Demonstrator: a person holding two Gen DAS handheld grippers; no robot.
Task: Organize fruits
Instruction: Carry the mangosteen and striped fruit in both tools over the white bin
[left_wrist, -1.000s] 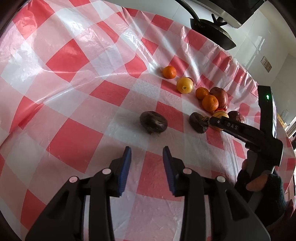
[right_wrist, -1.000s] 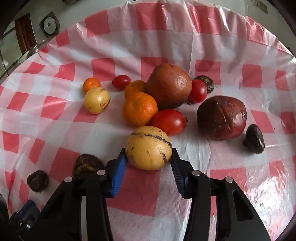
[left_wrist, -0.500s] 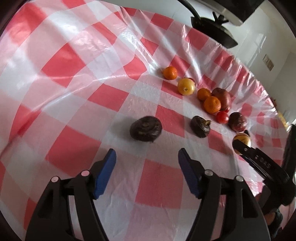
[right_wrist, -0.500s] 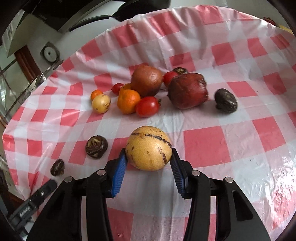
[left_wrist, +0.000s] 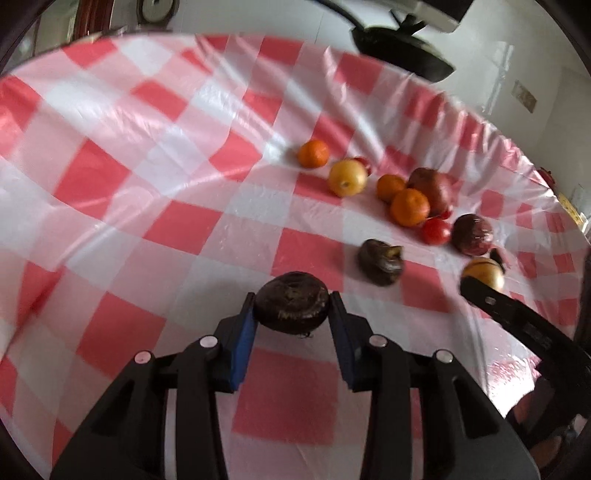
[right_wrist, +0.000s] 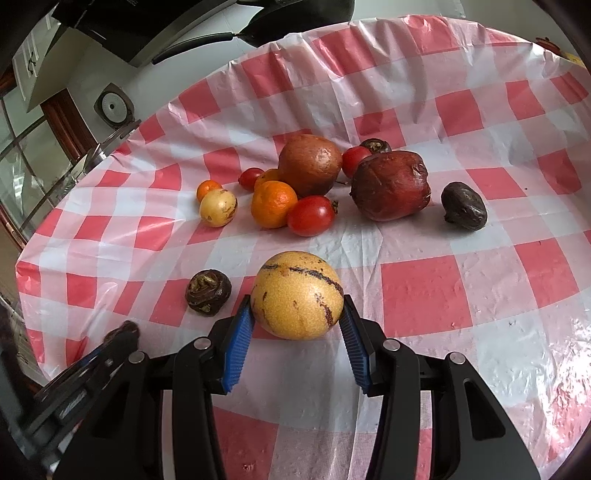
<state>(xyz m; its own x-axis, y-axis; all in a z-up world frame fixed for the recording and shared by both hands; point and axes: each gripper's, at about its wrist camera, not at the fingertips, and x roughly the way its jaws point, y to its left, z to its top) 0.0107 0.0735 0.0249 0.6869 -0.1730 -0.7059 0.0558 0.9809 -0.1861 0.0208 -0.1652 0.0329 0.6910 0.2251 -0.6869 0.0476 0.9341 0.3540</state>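
My left gripper has its blue pads around a dark wrinkled fruit, touching both sides. My right gripper is shut on a yellow fruit with dark streaks, held above the cloth; it also shows in the left wrist view. A second dark wrinkled fruit lies left of it. Farther back lies a cluster: an orange, a tomato, a brown fruit, a dark red fruit, a small yellow fruit.
A red and white checked plastic cloth covers the table. Another dark fruit lies at the right of the cluster. A black pan sits beyond the table's far edge. The table edge drops off at the left in the right wrist view.
My left gripper opened wide, moved forward and closed on the near dark fruit. My right gripper lifted the yellow fruit and drew it back from the cluster.
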